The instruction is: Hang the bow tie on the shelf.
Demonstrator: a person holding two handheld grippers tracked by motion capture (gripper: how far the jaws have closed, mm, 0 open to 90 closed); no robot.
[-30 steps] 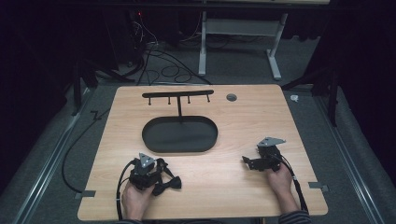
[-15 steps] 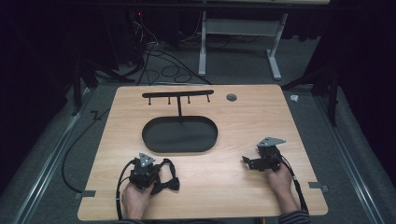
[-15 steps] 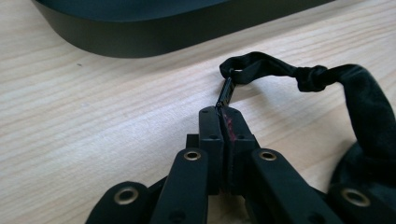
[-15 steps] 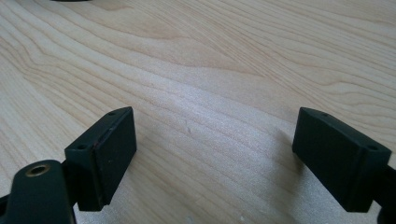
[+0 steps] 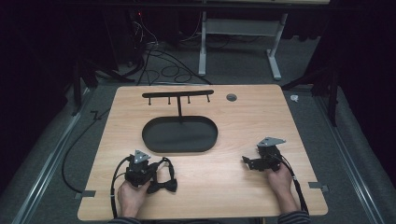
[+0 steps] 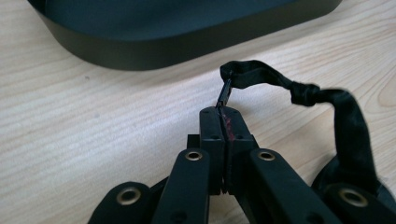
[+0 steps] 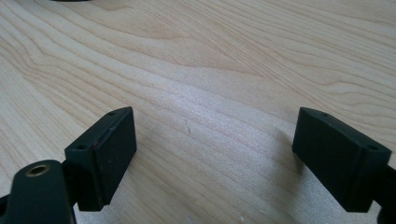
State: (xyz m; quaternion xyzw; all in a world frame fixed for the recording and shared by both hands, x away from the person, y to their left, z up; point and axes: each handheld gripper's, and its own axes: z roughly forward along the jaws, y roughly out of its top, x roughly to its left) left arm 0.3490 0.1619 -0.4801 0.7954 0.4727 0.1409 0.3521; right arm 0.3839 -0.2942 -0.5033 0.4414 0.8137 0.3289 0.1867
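A black bow tie (image 5: 164, 187) lies on the wooden table (image 5: 219, 186) near its front left, and its thin strap (image 5: 167, 164) loops up beside it. My left gripper (image 5: 150, 168) is shut on the strap (image 6: 280, 81). In the left gripper view the pads (image 6: 211, 123) press together on the strap's flat end. To the right, my right gripper (image 5: 247, 162) rests on the table, pointing left. Its pads (image 7: 107, 149) stand wide apart over bare wood, holding nothing.
A black oval tray (image 5: 180, 135) sits mid-table, just beyond the left gripper, its wall (image 6: 140, 46) close ahead. From its far rim rises a black stand with a hook bar (image 5: 177, 95). A round cable hole (image 5: 231, 97) lies at the back.
The strap's loop beside my left gripper stands up more clearly than a second ago. Both hands have kept their places.
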